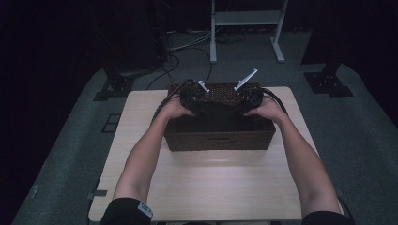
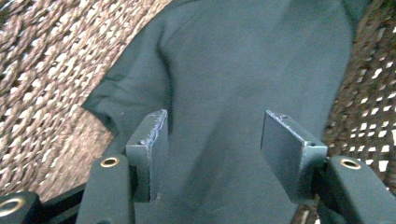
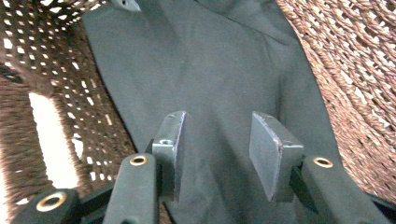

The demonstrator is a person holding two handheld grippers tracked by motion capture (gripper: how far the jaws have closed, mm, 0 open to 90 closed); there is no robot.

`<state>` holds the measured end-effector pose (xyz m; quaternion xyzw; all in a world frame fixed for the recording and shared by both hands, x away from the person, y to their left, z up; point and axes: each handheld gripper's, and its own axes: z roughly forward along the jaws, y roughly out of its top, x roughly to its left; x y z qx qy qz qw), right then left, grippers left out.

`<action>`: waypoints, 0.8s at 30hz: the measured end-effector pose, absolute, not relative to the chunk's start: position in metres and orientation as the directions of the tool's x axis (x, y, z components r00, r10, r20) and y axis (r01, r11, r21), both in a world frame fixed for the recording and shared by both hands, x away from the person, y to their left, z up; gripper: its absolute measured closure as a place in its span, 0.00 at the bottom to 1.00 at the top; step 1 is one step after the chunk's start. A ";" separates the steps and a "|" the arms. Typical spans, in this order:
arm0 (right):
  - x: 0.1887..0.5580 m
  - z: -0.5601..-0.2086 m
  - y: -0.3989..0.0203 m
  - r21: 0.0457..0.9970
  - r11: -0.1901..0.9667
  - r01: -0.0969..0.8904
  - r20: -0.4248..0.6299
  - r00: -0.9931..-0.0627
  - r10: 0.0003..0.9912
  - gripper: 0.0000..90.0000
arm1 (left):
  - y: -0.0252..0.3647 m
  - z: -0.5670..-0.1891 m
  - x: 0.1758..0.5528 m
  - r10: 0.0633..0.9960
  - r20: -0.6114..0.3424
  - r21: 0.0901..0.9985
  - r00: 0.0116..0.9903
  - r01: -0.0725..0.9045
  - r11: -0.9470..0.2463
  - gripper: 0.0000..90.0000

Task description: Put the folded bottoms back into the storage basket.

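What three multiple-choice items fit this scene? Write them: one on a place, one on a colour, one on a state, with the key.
1. Where does the dark cloth lie?
A. Inside the wicker basket
B. On the floor
C. Over the table's edge

2. What colour is the basket?
A. White
B. Brown
C. Red

3. How does the left gripper stand?
A. Shut on the cloth
B. Shut on the basket's rim
C. Open above the cloth

Key: 1 A, woven walls flank the cloth in both gripper views. 2 B, the weave shows brown in the high view. 3 C, a wide gap parts its fingers, with cloth showing between them; the right gripper is open likewise.
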<state>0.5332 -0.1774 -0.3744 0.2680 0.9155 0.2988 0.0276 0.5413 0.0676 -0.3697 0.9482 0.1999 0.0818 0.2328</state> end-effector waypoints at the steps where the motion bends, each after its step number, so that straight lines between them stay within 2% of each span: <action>1: 0.532 -0.374 -0.178 0.562 0.679 0.472 0.112 -0.857 0.503 0.61 | 0.067 -0.369 0.540 0.413 0.067 0.478 0.908 0.334 -0.812 0.45; 16: 0.518 -0.364 -0.189 0.614 0.655 0.441 0.111 -0.869 0.482 0.59 | 0.071 -0.362 0.526 0.390 0.053 0.512 0.919 0.311 -0.801 0.42; 24: 0.510 -0.357 -0.190 0.622 0.654 0.431 0.111 -0.875 0.472 0.55 | 0.073 -0.354 0.517 0.378 0.060 0.516 0.924 0.296 -0.804 0.39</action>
